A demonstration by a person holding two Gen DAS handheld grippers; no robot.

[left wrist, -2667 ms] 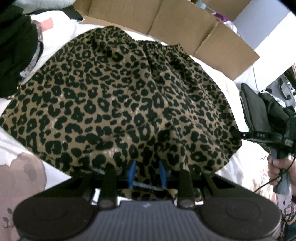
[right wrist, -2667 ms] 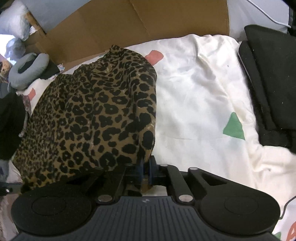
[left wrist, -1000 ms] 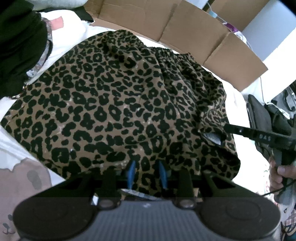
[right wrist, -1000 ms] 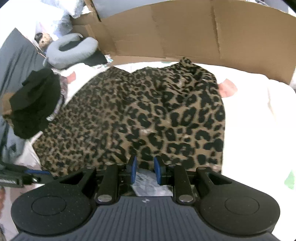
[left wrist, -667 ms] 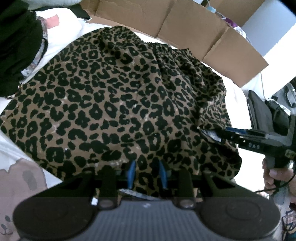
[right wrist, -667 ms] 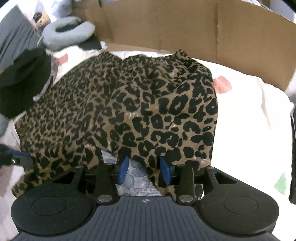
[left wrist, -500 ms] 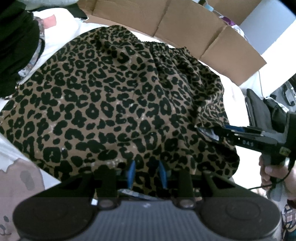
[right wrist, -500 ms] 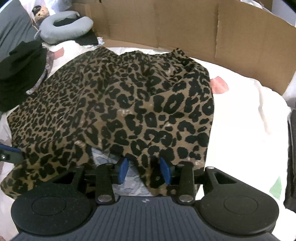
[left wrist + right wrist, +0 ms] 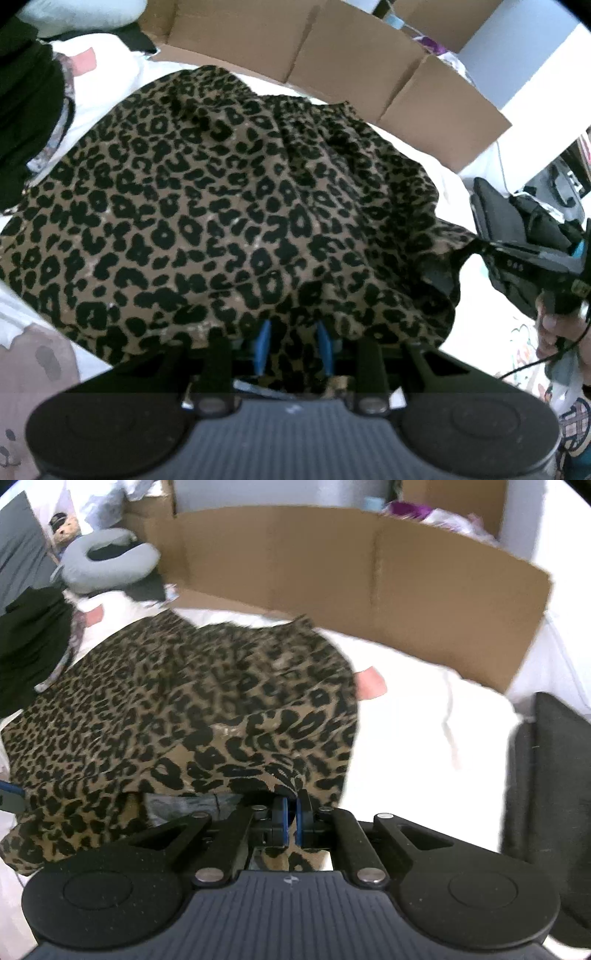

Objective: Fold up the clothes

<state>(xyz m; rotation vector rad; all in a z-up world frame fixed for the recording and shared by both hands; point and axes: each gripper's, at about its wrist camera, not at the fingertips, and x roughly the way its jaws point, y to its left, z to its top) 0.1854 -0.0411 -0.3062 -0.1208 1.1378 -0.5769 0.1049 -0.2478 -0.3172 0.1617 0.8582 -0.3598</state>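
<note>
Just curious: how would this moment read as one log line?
left gripper: shut on leopard skirt | right gripper: shut on skirt hem | surface: white bedsheet

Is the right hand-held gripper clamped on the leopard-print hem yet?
Yes, the right hand-held gripper has its blue pads pinched together on the near edge of the leopard-print garment.

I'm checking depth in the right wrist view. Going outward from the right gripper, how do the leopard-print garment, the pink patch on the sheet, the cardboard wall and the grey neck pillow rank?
1. Leopard-print garment: pinched in the right gripper, bottom centre.
2. Pink patch: on the white sheet, past the garment's right edge.
3. Cardboard wall: standing across the back.
4. Grey neck pillow: far upper left, about level with the cardboard; too close to call.
</note>
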